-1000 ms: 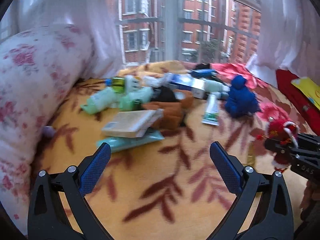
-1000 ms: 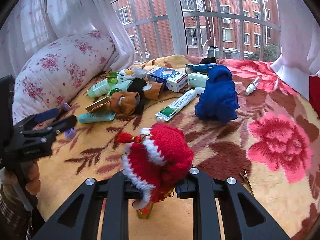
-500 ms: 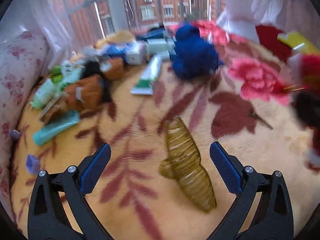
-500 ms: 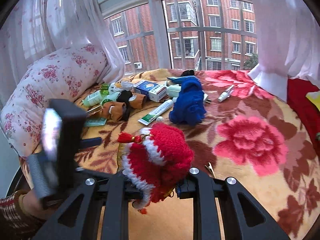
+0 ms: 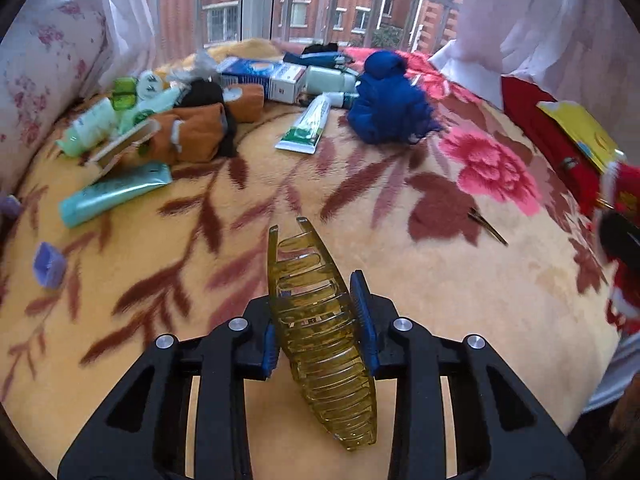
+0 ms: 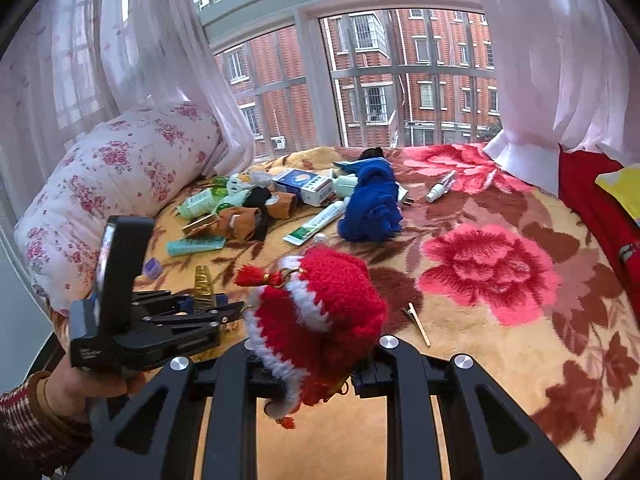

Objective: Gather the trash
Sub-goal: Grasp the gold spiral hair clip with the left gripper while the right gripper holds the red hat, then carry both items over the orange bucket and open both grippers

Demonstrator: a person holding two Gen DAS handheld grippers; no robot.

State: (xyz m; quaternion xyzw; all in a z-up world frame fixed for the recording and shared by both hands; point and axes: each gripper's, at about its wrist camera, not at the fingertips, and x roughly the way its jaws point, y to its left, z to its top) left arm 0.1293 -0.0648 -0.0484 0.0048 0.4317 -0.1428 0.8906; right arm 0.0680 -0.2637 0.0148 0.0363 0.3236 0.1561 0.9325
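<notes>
A translucent yellow-brown hair claw clip lies on the flowered blanket. My left gripper is closing its jaws on the clip, and the blue pads press its sides. The right wrist view shows the same left gripper, in a person's hand, around the clip. My right gripper is shut on a red and white knitted ornament with a red tassel, held above the blanket.
A pile at the back holds a toothpaste tube, a blue cloth, brown fabric, boxes and green bottles. A teal tube, a purple cap and a hairpin lie loose. A flowered pillow lines the left.
My left gripper swung from the pile over to the hair clip, came down and closed from wide open onto it. The right gripper rose a little with the knitted ornament.
</notes>
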